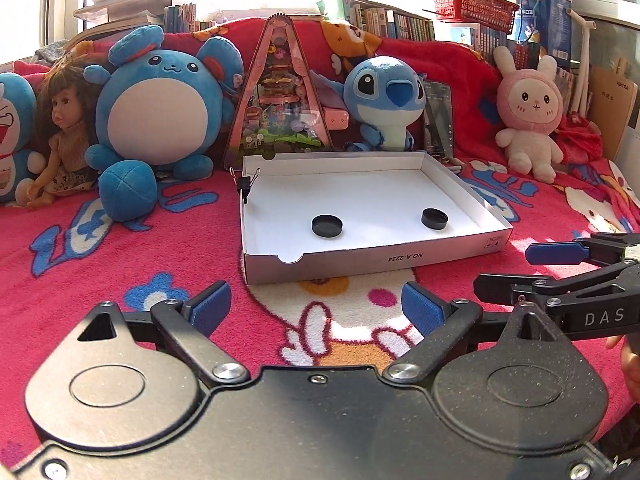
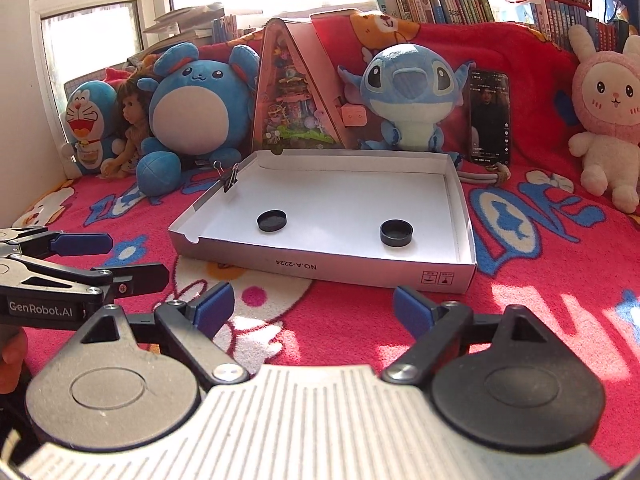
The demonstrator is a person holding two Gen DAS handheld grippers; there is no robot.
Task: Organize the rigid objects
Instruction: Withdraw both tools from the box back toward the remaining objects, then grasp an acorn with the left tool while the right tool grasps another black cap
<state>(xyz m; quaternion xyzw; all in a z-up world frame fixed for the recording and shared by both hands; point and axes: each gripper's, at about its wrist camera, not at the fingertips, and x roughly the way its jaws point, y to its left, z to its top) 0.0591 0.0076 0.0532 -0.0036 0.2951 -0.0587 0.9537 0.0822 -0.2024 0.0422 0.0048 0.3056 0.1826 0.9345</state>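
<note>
From the left wrist view, the left hand-held gripper [image 1: 316, 306] hangs released over the blanket [image 1: 100, 264], its blue pads spread wide with nothing between them, just near of the box [image 1: 400, 258]. Two black caps lie on the box floor, well apart: the left cap [image 1: 327, 225] near the middle and the right cap [image 1: 434, 219] toward the right wall. A clip [image 1: 244, 187] is pinched on the far left rim. The right hand-held gripper [image 1: 520, 270] pokes in from the right edge, also spread and empty. The step in hand looks like the first reach for a cap. To do it well, I would lift the left hand-held gripper over the near wall rather than push through it, since the light box would likely slide on the blanket, then come down straddling the left cap and close across its round sides. From the right wrist view, the right hand-held gripper [image 2: 314, 306] is likewise released and empty, just near of the box's [image 2: 360, 276] front wall, with the right cap [image 2: 396, 233] almost straight ahead and the left cap [image 2: 272, 221] farther left. The left hand-held gripper [image 2: 128, 258] shows at the left edge, fingers apart. Each side taking its nearer cap should keep the two from crossing; the caps are low, so the fingers must come close to the box floor.
</note>
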